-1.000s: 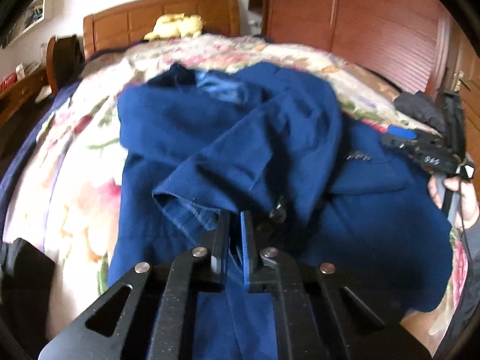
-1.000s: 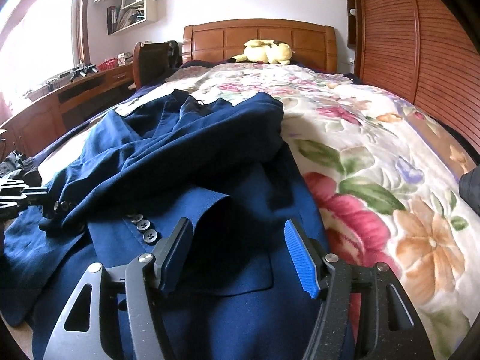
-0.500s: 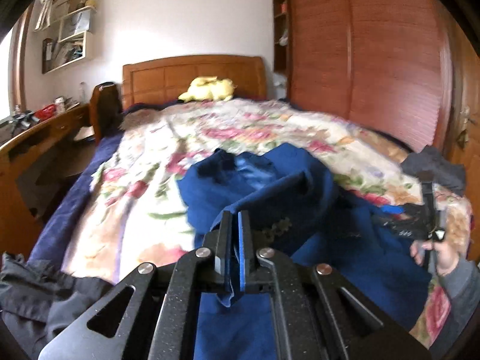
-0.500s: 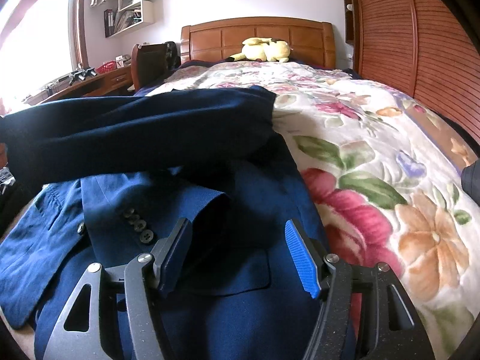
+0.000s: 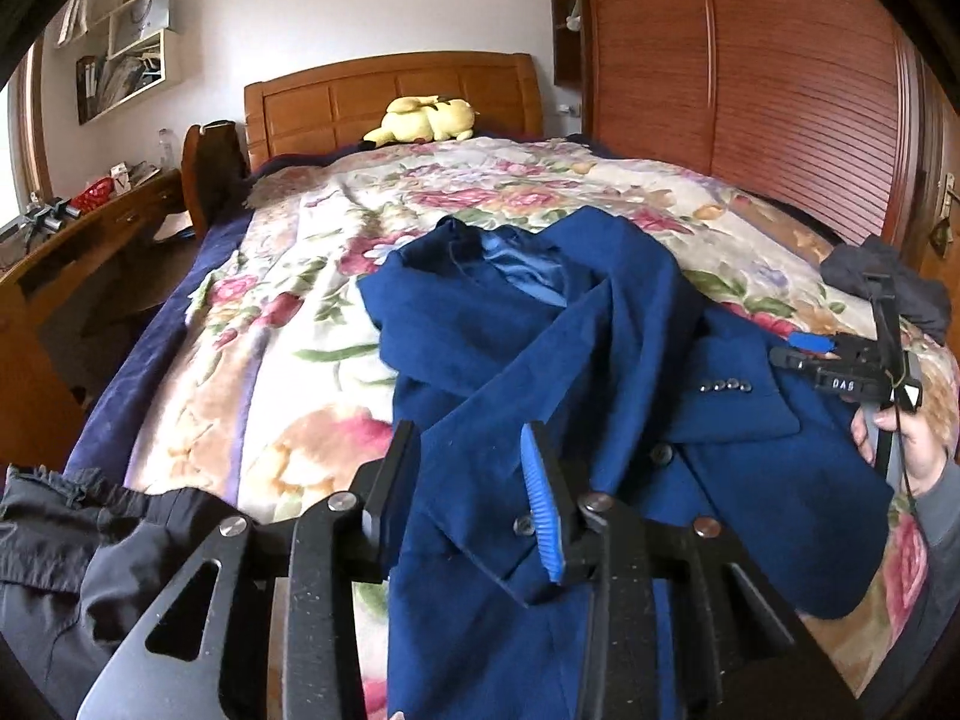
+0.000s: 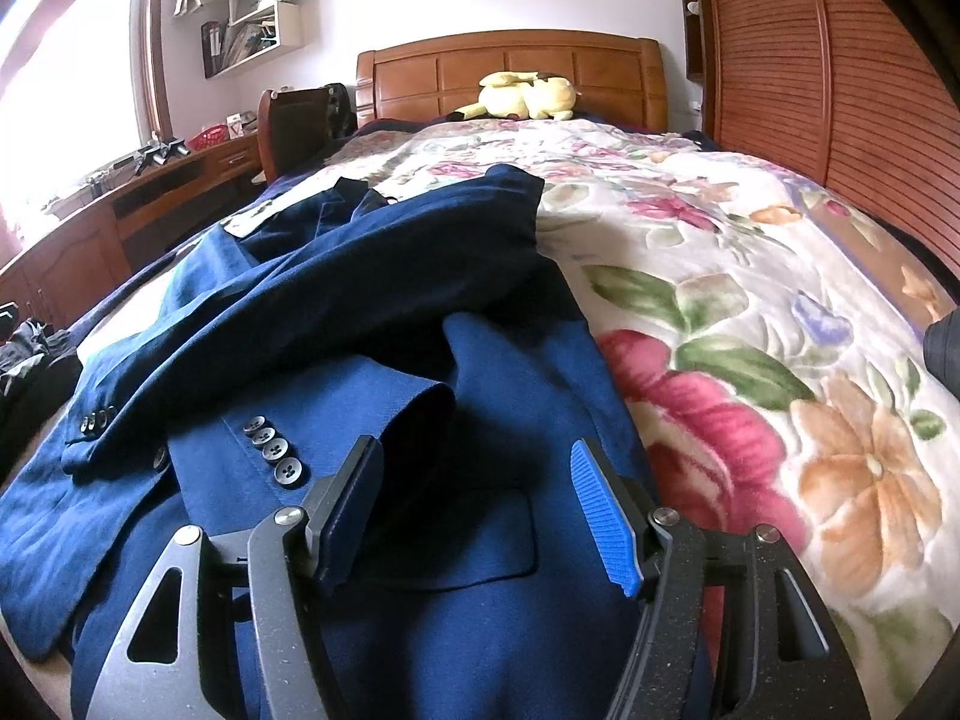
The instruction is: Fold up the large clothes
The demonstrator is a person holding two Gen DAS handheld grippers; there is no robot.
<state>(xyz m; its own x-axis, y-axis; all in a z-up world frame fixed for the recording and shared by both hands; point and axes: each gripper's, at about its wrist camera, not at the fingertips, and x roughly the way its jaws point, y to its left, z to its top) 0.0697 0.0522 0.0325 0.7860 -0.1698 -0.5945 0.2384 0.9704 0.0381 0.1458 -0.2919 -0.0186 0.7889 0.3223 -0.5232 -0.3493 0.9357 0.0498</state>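
The left hand-held gripper (image 5: 474, 486) has just been opening; its jaws stand spread above the blue jacket (image 5: 600, 372), gripping nothing. The right hand-held gripper (image 6: 480, 504) is spread too, empty. The jacket lies on the floral bed (image 6: 750, 312), sleeves crossed; a yellow plush toy (image 6: 528, 97) sits at the headboard.

Jacket (image 5: 600, 360) navy blue, lighter blue lining, dark buttons; bedspread (image 5: 288, 312) cream with pink, orange, green floral print; plush toy (image 5: 423, 117) yellow; headboard (image 5: 390, 96) orange-brown wood; claw pads (image 6: 603, 519) blue

black left gripper (image 5: 474, 492), blue-ribbed pad, silver screws; grey sleeve (image 5: 942, 510).
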